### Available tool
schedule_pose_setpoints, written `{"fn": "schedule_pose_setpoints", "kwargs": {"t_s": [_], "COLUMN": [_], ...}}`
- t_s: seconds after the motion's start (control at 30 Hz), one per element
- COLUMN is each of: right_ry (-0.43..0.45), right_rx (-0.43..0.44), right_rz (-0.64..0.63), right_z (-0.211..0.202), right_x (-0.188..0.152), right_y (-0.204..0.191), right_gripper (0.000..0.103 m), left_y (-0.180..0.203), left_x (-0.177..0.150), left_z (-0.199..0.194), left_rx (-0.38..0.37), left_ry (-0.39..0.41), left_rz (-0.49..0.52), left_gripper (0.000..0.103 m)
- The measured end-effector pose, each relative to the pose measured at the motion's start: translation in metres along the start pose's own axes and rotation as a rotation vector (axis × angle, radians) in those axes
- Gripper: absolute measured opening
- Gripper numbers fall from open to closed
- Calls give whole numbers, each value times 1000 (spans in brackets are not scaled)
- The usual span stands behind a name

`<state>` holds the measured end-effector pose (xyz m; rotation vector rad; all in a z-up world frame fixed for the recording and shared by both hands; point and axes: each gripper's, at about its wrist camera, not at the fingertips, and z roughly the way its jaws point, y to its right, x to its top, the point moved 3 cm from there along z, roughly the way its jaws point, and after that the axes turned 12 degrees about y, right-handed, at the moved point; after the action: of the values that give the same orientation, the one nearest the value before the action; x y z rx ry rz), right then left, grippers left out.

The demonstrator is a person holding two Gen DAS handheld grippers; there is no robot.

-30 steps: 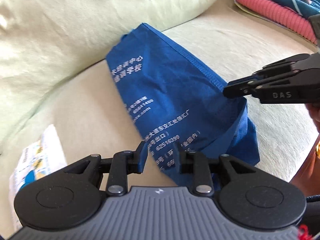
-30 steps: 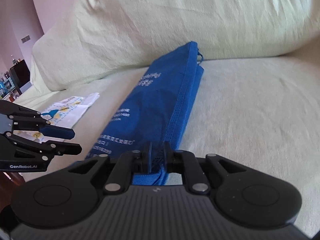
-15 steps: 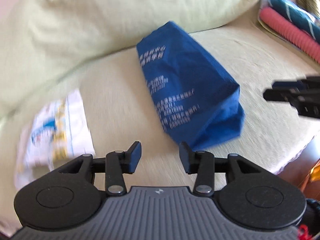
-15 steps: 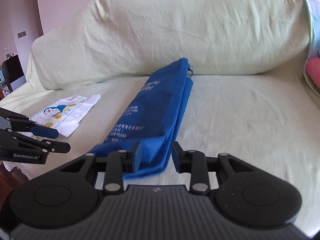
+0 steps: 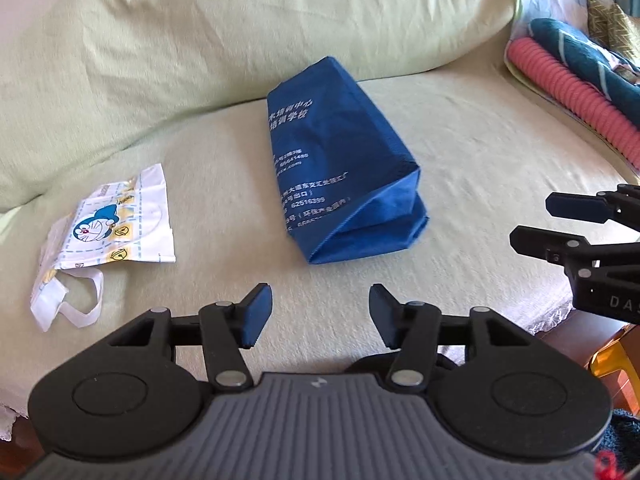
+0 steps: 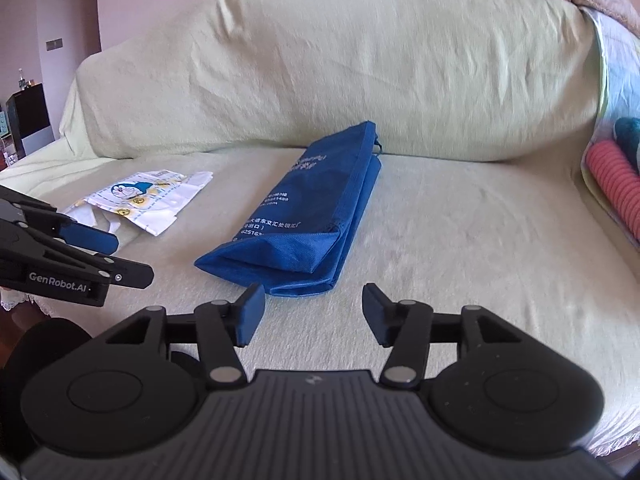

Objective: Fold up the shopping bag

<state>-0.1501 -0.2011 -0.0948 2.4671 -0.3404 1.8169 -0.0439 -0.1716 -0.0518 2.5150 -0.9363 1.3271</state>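
On the pale green sofa seat [image 5: 480,168], about mid-cushion: blue shopping bag [image 5: 340,168], folded lengthwise into a long narrow bundle, far end up against the backrest cushion [image 5: 240,32], near end w/ layered folded edges facing the cameras. White printed text runs along its top face. A bit of loop shows at the far end in the right wrist view, prob. a handle, too small to be sure.

Bag lies free, nothing touching it. Left gripper [image 5: 320,312] sits short of the bag's near end, bare sofa cover between its fingers; bag is ahead and just right of centre. Jaws have just been opening, now stand well apart, nothing between them.

Right gripper [image 6: 313,314] also short of the bag; near end lies just ahead of its left finger [image 6: 250,312], not between the pads. Its jaws too have just been opening, now apart & empty.

Each gripper shows in the other's view, side-on, off to the bag's flanks.

Left of the bag, well apart: white cartoon-print plastic bag [image 5: 116,216], crumpled, handles toward the seat edge. Far right: pink ribbed roll [image 5: 576,92] w/ teal patterned cloth [image 5: 580,48] stacked at sofa's end.
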Motion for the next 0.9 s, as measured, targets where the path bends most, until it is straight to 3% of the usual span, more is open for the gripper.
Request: {"fn": "schedule_pose_setpoints", "kwargs": {"t_s": [0.17,0.3,0.33,0.5,0.67,0.8,0.87,0.9], "right_ry": [23,60,72,92,106,134,133,112], "right_rx": [14,57,75,174,246,302,332,350], "right_rz": [-42,-122,-173,-486,-774,-925,-918,-867], "right_z": [-6,0,3,39,92,120,132,137], "right_x": [1,1,-1,-19,-53,-74,-76,-73], "right_y": [-3,-4,-6,-23,-42,-48,-44,-40], "right_gripper": [55,64,67,83,92,86,62,57], "left_y": [5,2,1,5,4,2,0,-1], "left_x": [-3,-10,-16,-37,-44,-40,-34,-31], "left_z": [-4,1,8,46,83,103,108,110], "left_rx": [-24,-51,-73,-114,-170,-233,-275,-297], "left_ry": [46,107,125,114,133,178,186,183], "left_rz": [63,230,353,719,881,910,887,875], "left_gripper": [59,59,59,59,59,59,53,47]}}
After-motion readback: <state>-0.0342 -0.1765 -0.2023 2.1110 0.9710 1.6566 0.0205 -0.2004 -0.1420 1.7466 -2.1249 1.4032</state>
